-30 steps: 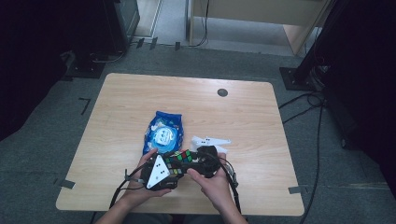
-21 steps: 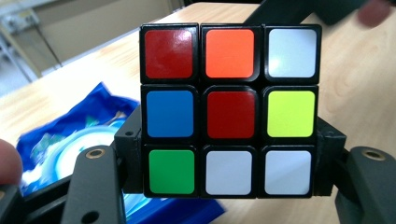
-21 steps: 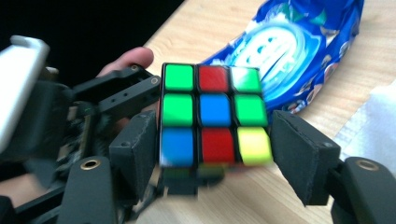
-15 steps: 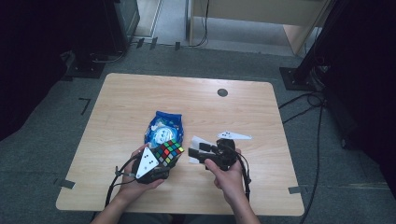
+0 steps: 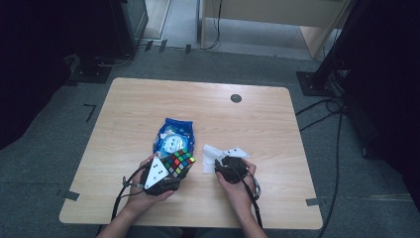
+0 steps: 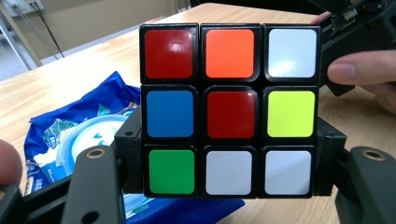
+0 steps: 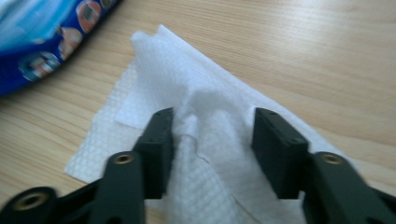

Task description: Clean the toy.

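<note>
My left gripper point(image 5: 174, 169) is shut on a scrambled Rubik's cube point(image 5: 180, 161), held just above the table's front. In the left gripper view the cube point(image 6: 229, 109) sits squarely between the jaws point(image 6: 229, 161), which drew in slightly a moment ago. A crumpled white tissue point(image 5: 210, 154) lies to the right of the cube. My right gripper point(image 5: 226, 163) is low over it. Its jaws have just been closing and straddle a raised fold of the tissue point(image 7: 154, 65). The left pad point(image 7: 161, 140) brushes the fold, and the right pad stands apart from it.
A blue snack bag point(image 5: 173, 136) lies just behind the cube and beside the tissue; its edge point(image 7: 42, 46) shows in the right gripper view. A dark round grommet point(image 5: 236, 98) sits at the far side of the wooden table point(image 5: 138, 104). Cables trail off the front edge.
The right gripper left the cube, swung right and sank onto the tissue with its jaws narrowing. The left gripper kept the cube and barely shifted.
</note>
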A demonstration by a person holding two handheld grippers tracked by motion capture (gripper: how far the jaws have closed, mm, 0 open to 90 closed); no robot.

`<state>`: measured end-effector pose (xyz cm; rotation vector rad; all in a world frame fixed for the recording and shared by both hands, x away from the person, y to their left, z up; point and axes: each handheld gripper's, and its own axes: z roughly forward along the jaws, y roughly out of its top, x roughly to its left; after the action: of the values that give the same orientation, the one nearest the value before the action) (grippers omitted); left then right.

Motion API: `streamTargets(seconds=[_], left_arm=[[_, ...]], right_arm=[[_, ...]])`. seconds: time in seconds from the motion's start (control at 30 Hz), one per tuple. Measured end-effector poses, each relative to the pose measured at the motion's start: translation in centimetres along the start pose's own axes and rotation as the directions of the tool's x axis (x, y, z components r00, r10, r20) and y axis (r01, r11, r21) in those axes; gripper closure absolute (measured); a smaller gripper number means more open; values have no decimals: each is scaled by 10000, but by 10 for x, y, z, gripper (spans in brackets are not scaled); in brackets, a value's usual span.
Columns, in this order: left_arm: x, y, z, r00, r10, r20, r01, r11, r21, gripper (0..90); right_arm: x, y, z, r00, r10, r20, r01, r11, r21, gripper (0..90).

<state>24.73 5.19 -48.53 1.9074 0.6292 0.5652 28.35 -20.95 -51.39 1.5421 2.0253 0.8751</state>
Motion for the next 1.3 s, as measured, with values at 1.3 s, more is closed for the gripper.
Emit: streamTargets(seconds=[1.3], left_arm=[[0, -1, 0, 9964, -102, 840, 109, 9999, -81, 338]], right_arm=[[27, 28, -64, 7380, -898, -6688, -832, 9714, -2223, 888]])
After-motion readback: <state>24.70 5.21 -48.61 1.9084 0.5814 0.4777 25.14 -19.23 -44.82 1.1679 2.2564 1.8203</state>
